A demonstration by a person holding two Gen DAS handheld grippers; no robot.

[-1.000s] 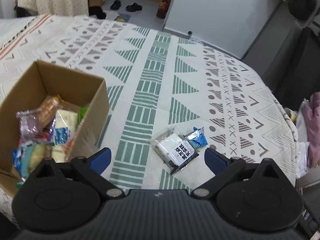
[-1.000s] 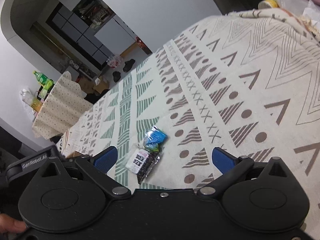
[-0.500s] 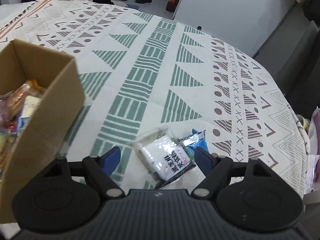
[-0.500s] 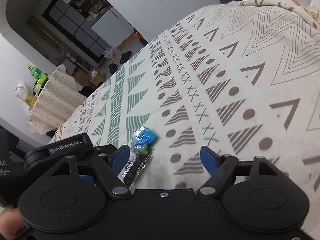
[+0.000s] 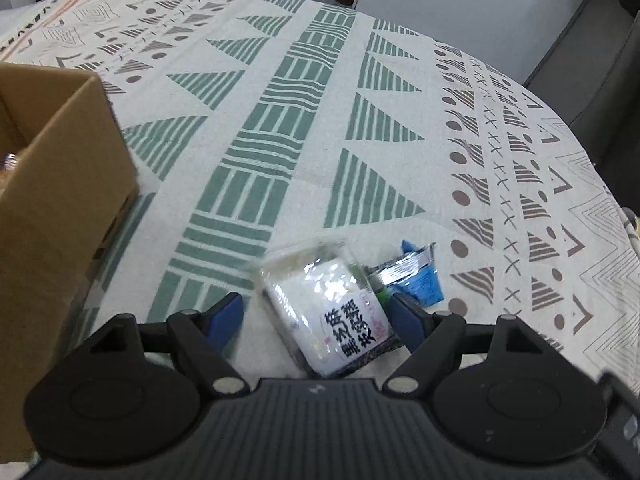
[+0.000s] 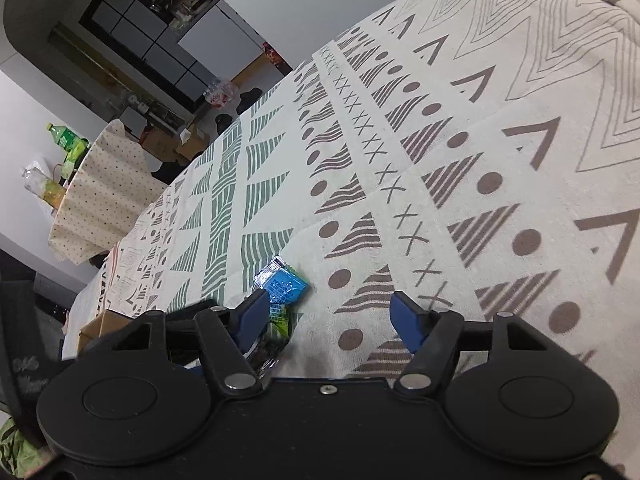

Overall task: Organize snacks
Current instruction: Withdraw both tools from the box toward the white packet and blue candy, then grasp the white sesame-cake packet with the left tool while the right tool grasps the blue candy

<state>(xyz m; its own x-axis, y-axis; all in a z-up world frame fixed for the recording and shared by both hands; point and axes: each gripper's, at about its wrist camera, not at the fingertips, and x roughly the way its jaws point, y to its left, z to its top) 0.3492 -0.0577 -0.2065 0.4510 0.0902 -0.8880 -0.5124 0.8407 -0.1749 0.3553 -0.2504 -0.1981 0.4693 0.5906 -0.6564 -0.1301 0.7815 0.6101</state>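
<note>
Between our left gripper's (image 5: 318, 320) wide-spread fingers lay the white snack pack (image 5: 332, 312), unclamped on the patterned cloth (image 5: 280, 128). Our right gripper (image 6: 330, 314), equally wide, hung beside the blue packet (image 6: 286, 286); the cardboard box (image 5: 60, 184) stood left.

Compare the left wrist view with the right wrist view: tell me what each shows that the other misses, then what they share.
Only the left wrist view shows the open left gripper straddling the white snack pack, with the cardboard box's side wall rising at the left.

Only the right wrist view shows the open right gripper, the green bottle on the dotted side table and the dark cabinets.

Both show the blue snack packet lying on the patterned tablecloth. The box appears in the right view only as a corner.
</note>
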